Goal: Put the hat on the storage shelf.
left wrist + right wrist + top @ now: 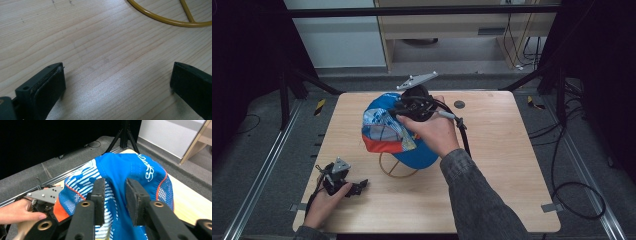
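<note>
A blue cap (384, 127) with white-striped panels and an orange edge hangs above a yellow wire stand (394, 172) at the middle of the wooden table (497, 165). My right gripper (404, 111) holds it from above; in the right gripper view the two jaws pinch a fold of the cap (130, 167), the gripper (114, 192) shut on the fabric. My left gripper (359, 186) rests on the table at the front left, jaws wide apart. The left gripper (117, 85) has bare wood between its jaws, with the stand's yellow ring (160, 18) farther off.
A small dark round disc (459, 104) lies on the table's far side. Black cables (572, 195) trail on the floor to the right. Tripod legs and metal rails flank the table. The other hand (17, 211) and its gripper plate (46, 193) show beyond the cap.
</note>
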`<act>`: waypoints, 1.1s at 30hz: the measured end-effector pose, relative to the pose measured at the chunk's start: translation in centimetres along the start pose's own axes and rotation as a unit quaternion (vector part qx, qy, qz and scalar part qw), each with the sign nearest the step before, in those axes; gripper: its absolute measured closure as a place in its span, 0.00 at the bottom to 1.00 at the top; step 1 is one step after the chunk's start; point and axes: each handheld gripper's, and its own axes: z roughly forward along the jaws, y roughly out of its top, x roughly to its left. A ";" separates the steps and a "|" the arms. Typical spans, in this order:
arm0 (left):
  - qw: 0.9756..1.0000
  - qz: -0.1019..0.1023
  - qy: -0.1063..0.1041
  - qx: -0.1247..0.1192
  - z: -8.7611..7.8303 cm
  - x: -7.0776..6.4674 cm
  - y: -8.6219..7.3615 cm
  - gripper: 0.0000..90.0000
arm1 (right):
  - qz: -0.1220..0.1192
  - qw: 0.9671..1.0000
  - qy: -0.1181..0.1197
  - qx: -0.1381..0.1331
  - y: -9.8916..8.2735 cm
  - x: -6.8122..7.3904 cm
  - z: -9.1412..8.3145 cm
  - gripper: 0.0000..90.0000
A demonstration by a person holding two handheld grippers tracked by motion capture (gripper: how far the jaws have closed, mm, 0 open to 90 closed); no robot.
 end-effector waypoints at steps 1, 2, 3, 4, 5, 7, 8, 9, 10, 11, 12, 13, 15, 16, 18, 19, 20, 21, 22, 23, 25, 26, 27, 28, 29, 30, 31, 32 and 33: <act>1.000 0.000 0.001 0.000 0.0 0.0 0.0 0.00 | 0.000 1.000 -0.001 0.000 -0.1 0.0 0.0 0.75; 1.000 0.000 0.000 0.000 0.0 0.0 0.0 0.00 | 0.002 1.000 -0.001 0.001 -0.2 -0.1 0.0 0.74; 1.000 0.000 0.000 0.000 0.0 0.0 0.0 0.00 | 0.004 1.000 -0.002 0.002 -0.2 -0.1 0.0 0.72; 1.000 0.000 0.000 0.000 0.0 0.0 0.0 0.00 | 0.004 1.000 -0.004 0.001 -0.3 -0.1 -0.1 0.70; 1.000 0.000 0.000 0.000 0.0 0.0 0.0 0.00 | 0.005 1.000 -0.005 0.000 -0.4 -0.2 -0.1 0.68; 1.000 0.000 0.000 0.000 0.0 0.0 0.0 0.00 | 0.005 1.000 -0.007 0.001 -0.5 -0.2 -0.3 0.64; 1.000 0.000 -0.001 0.000 0.0 0.0 0.0 0.00 | 0.005 1.000 -0.008 0.000 -0.7 -0.3 -0.4 0.62; 1.000 0.000 -0.001 0.000 0.0 0.0 0.0 0.00 | 0.006 1.000 -0.009 -0.001 -0.7 -0.3 -0.5 0.61; 1.000 0.000 -0.001 0.000 0.0 0.0 0.0 0.00 | 0.006 1.000 -0.010 -0.002 -0.8 -0.3 -0.6 0.60; 1.000 -0.002 -0.001 -0.001 0.0 0.0 0.0 0.00 | 0.007 1.000 -0.010 -0.002 -0.9 -0.3 -0.8 0.58; 1.000 -0.002 -0.001 -0.001 0.0 0.0 0.0 0.00 | 0.005 1.000 -0.013 -0.002 -1.0 -0.3 -0.9 0.55; 1.000 -0.002 -0.001 -0.001 0.0 0.0 0.0 0.00 | 0.005 1.000 -0.014 -0.002 -1.0 -0.3 -1.0 0.53; 1.000 0.000 0.000 -0.002 0.0 0.0 0.0 0.00 | 0.004 1.000 -0.015 -0.006 -1.1 -0.1 -1.4 0.50; 1.000 -0.001 0.000 -0.002 0.0 0.0 0.0 0.00 | 0.002 1.000 -0.016 -0.007 -1.1 -0.1 -1.5 0.48; 1.000 -0.001 0.000 -0.003 0.0 0.0 0.0 0.00 | 0.001 1.000 -0.016 -0.008 -1.1 0.0 -1.6 0.45; 1.000 -0.001 0.000 -0.002 0.0 0.0 0.0 0.00 | -0.002 1.000 -0.018 -0.008 -1.2 0.1 -1.7 0.43; 1.000 -0.001 0.000 -0.002 0.0 0.0 0.0 0.00 | -0.003 1.000 -0.019 -0.006 -1.2 0.1 -1.8 0.42; 1.000 -0.001 0.000 -0.003 0.0 0.0 0.0 0.00 | -0.004 1.000 -0.018 -0.006 -1.2 0.1 -1.8 0.40; 1.000 -0.001 0.001 -0.003 0.0 0.0 0.0 0.00 | -0.004 1.000 -0.020 -0.006 -1.3 0.2 -1.8 0.39; 1.000 -0.001 0.000 -0.003 0.0 0.0 0.0 0.00 | -0.003 1.000 -0.021 -0.007 -1.3 0.2 -1.9 0.38; 1.000 -0.001 0.000 -0.002 0.0 0.0 0.0 0.00 | -0.001 1.000 -0.021 -0.007 -1.4 0.1 -2.0 0.36; 1.000 -0.001 0.000 -0.002 0.0 0.0 0.0 0.00 | 0.001 1.000 -0.022 -0.007 -1.5 0.1 -2.0 0.34; 1.000 -0.001 0.000 -0.002 0.0 0.0 0.0 0.00 | 0.001 1.000 -0.023 -0.007 -1.5 0.1 -2.0 0.33; 1.000 -0.001 0.000 -0.002 0.0 0.0 0.0 0.00 | 0.000 1.000 -0.025 -0.004 -1.6 0.1 -2.1 0.32; 1.000 -0.001 0.000 -0.003 0.0 0.0 0.0 0.00 | 0.000 1.000 -0.025 -0.005 -1.6 0.0 -2.1 0.31; 1.000 -0.001 0.000 -0.002 0.0 0.0 0.0 0.00 | 0.002 1.000 -0.026 -0.005 -1.7 0.0 -2.1 0.29; 1.000 -0.001 0.000 -0.003 0.0 0.0 0.0 0.00 | 0.002 1.000 -0.029 -0.005 -1.7 0.0 -2.2 0.29; 1.000 -0.001 0.000 -0.003 0.0 0.0 0.0 0.00 | 0.003 1.000 -0.028 -0.006 -1.7 0.0 -2.3 0.27; 1.000 -0.001 0.000 -0.002 0.0 0.0 0.0 0.00 | 0.003 1.000 -0.030 -0.007 -1.8 0.0 -2.4 0.26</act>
